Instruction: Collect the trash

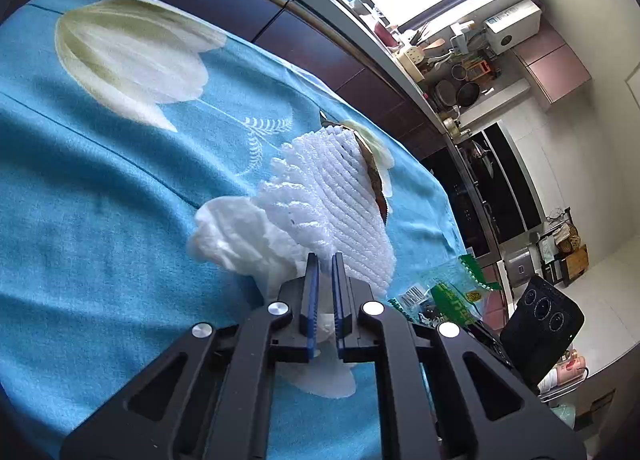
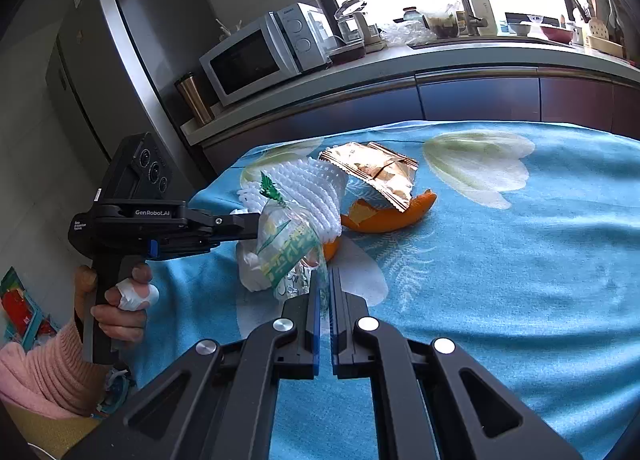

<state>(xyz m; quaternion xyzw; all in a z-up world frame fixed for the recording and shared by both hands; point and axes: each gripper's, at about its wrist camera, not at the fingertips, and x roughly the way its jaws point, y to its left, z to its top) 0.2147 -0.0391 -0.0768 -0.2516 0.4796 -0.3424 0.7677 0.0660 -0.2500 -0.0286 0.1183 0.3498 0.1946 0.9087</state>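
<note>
White tissue (image 1: pixel 236 236): crumpled on the blue tablecloth (image 2: pixel 520 260), with one fold running back between the left gripper's pads
Left gripper (image 1: pixel 325 256): closed on that tissue, pinching it near the edge; most of the wad sits just ahead and to the left of the jaws
Foam fruit net (image 1: pixel 340 196): touches the tissue and lies straight ahead of the left gripper, its long axis running away from the fingers toward the counter; it looks free of the pads, though the overlap makes that hard to be sure of
Right gripper (image 2: pixel 325 272): closed on a clear plastic wrapper (image 2: pixel 288 248) with green print, which stands up out of the jaws and partly hides the net behind it
Gold foil wrapper (image 2: pixel 376 172): flat on the cloth, ahead of the right gripper and a little to its right, beyond the net
Orange peel (image 2: pixel 384 216): curled strip just in front of the foil wrapper, its length lying across the right wrist view, left to right; a smaller bit of peel shows under the net
Hand (image 2: pixel 116 300): grips the left tool's handle at the table's left edge, pink sleeve (image 2: pixel 52 376) below it
Nearer side: the net belongs to the left gripper, the peel and foil wrapper to the right one
Judgement: both jaws are full, so each load likely needs dropping first; no bin shows in either view
</note>
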